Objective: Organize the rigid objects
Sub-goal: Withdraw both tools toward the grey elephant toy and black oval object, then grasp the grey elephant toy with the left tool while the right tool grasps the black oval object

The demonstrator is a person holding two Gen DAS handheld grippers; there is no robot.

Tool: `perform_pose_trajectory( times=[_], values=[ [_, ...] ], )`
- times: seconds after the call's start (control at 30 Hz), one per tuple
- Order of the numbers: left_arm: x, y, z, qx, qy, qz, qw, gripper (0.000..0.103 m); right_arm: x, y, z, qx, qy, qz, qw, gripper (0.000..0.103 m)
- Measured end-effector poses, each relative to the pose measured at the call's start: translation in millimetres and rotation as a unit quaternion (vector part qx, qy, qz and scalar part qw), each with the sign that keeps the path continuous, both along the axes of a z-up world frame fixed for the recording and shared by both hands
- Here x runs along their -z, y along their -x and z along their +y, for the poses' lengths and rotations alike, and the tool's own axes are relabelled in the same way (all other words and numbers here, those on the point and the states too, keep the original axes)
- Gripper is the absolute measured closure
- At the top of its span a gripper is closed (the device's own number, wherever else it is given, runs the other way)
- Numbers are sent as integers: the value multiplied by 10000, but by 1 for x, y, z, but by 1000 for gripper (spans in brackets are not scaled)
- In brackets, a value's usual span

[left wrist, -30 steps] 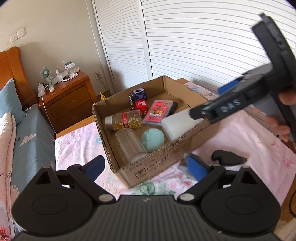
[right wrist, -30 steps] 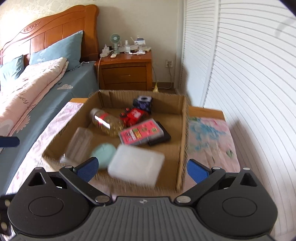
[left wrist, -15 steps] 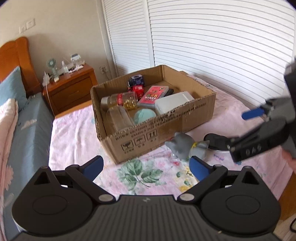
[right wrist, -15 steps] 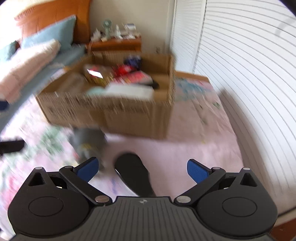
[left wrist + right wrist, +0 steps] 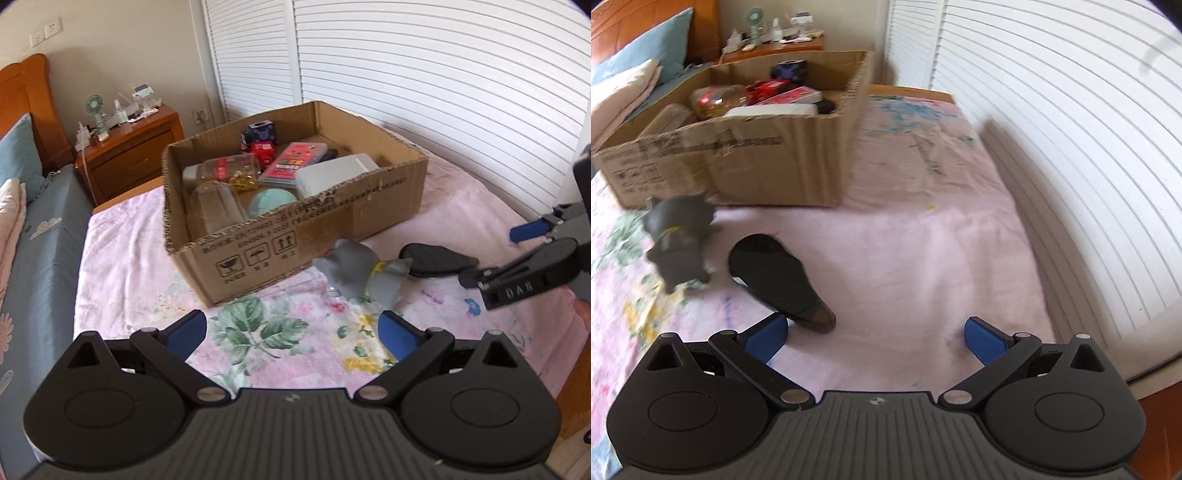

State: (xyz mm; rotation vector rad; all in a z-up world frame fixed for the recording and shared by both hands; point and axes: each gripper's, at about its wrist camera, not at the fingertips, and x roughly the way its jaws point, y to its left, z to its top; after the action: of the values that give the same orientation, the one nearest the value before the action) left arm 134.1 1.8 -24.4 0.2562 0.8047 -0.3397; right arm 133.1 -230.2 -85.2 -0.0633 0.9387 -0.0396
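Both claws are spread wide and carry nothing. The left claw [image 5: 291, 332] hovers low over the flowered pink cloth [image 5: 258, 332] covering the tabletop, its blue pads apart above the leaf print. The right claw [image 5: 875, 338] hangs over the plain pink stretch of the cloth, and in the left wrist view it shows at the far right edge [image 5: 517, 258], pointing in toward the middle.

Just ahead of the right claw's left finger [image 5: 766, 338] lies the black oval object [image 5: 775, 269], flat on the cloth, its narrow brownish tip close beside that blue pad; whether they touch cannot be told. To its left stands the grey animal figurine [image 5: 679, 236] with a yellow band at its neck, blurred in this view. From the left wrist the figurine [image 5: 358, 269] sits just in front of the cardboard box [image 5: 332, 221], with the black object [image 5: 432, 256] to its right.

Inside the box: a white plastic case [image 5: 332, 173], a pink and red flat pack [image 5: 291, 164], a teal round item [image 5: 269, 201], a clear jar [image 5: 218, 206], a bottle with gold contents [image 5: 225, 173], a red toy [image 5: 263, 150] and a dark blue cube [image 5: 260, 130] at the far wall.

A wooden nightstand [image 5: 133, 155] stands far left, beside the bed [image 5: 37, 229].
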Motion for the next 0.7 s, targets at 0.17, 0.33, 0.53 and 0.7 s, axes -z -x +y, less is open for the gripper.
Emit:
perform_pose_trajectory(
  times=[0.17, 0.33, 0.53, 0.7],
  values=[
    [4, -2, -10, 225, 53, 92, 9997, 4, 3, -9, -18, 606, -189, -62, 9980, 0],
    [12, -6, -24, 859, 64, -92, 9962, 5, 6, -8, -23, 489, -221, -189, 9984, 0],
    [28, -30, -38, 1255, -31, -38, 9921, 11, 5, -2, -25, 235, -238, -234, 9992, 0],
    [39, -50, -44, 1380, 110, 249, 9901, 24, 5, 2, -25, 131, -247, -257, 9993, 0]
  ],
)
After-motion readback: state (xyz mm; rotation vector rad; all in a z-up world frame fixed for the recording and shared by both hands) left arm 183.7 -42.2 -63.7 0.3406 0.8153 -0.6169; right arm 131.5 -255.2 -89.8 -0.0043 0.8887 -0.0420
